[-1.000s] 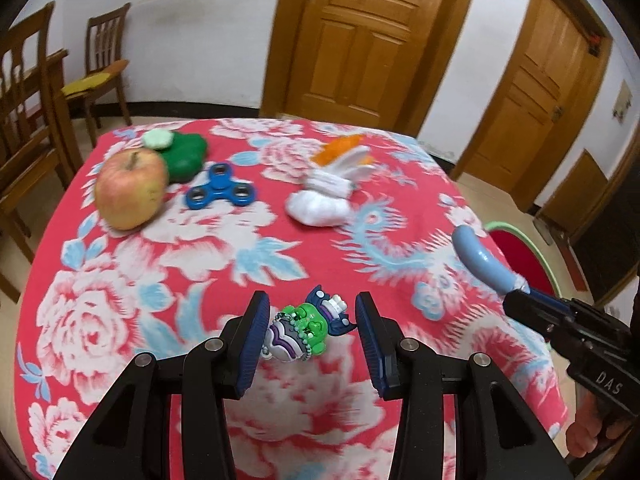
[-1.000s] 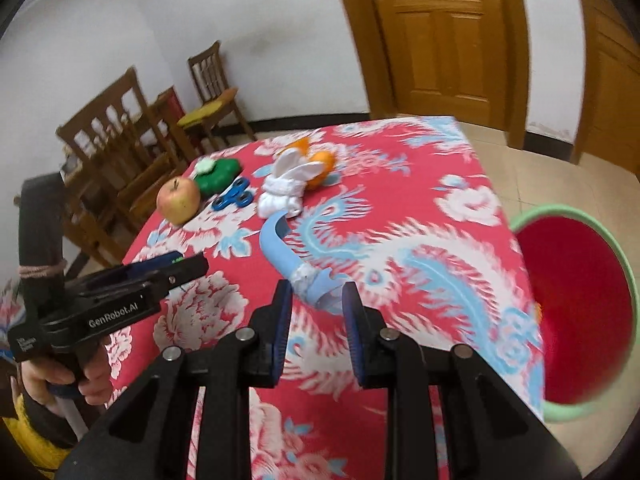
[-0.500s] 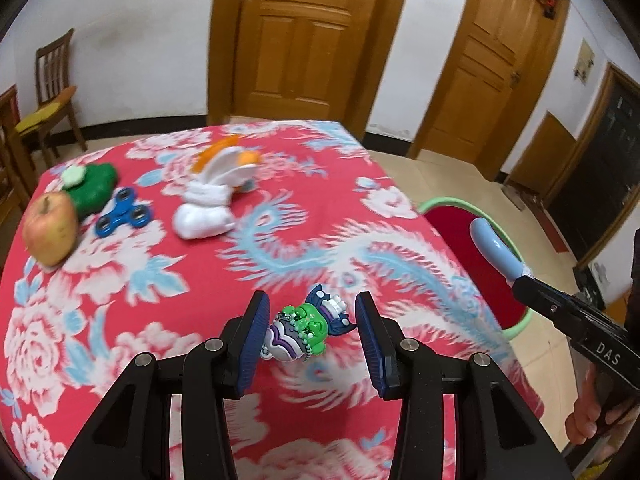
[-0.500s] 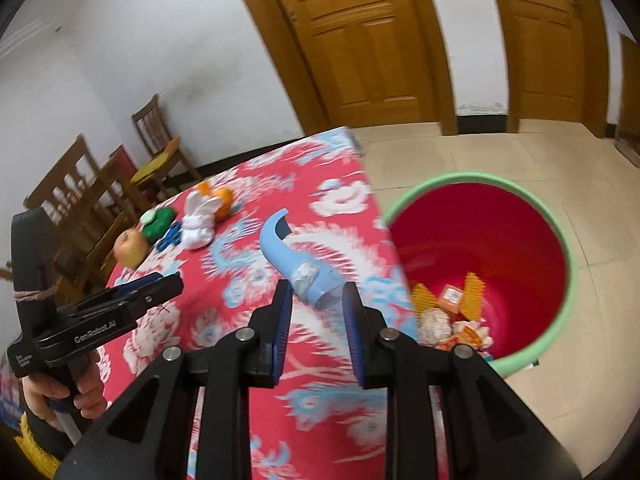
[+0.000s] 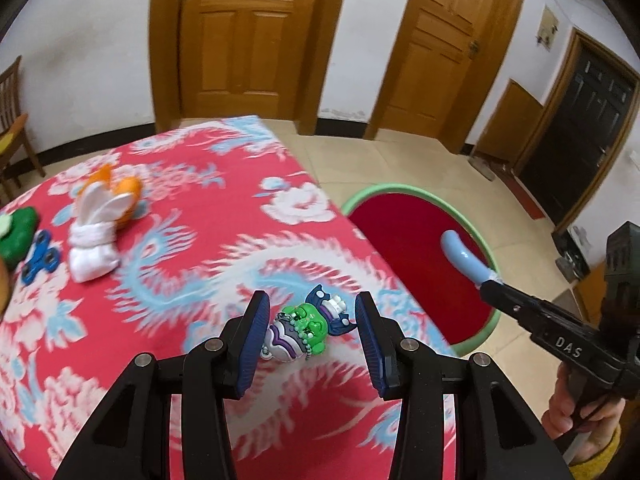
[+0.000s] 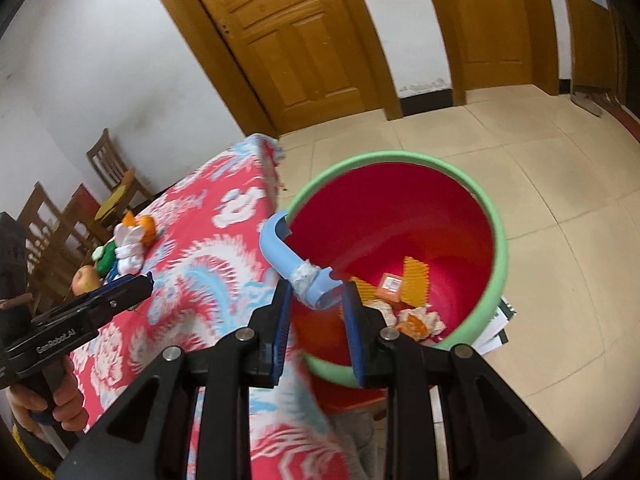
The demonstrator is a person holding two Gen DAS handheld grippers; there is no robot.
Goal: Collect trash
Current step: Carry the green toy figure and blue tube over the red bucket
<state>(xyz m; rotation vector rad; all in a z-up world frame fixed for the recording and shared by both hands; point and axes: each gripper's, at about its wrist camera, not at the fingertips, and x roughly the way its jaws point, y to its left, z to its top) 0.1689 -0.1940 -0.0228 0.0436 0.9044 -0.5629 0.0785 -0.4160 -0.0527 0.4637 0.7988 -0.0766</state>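
The left tool [image 5: 312, 330] has its blue pads closed on a small green and purple toy figure [image 5: 306, 326], carried in the air above the red flowered cloth of the counter [image 5: 208, 240], close to the counter's edge. The right tool [image 6: 316, 306] clamps the taped end of a curved light blue plastic piece [image 6: 280, 250], which hangs over the rim of the red bin with a green rim [image 6: 498, 248] standing on the tiled floor just beside the counter. Crumpled paper and orange scraps [image 6: 404, 292] lie at the bottom of the bin. Farther back on the cloth lie a white and orange bundle [image 5: 100, 208], a blue fidget spinner [image 5: 40, 256] and a green lump [image 5: 18, 228], with an apple [image 6: 86, 280] beside them.
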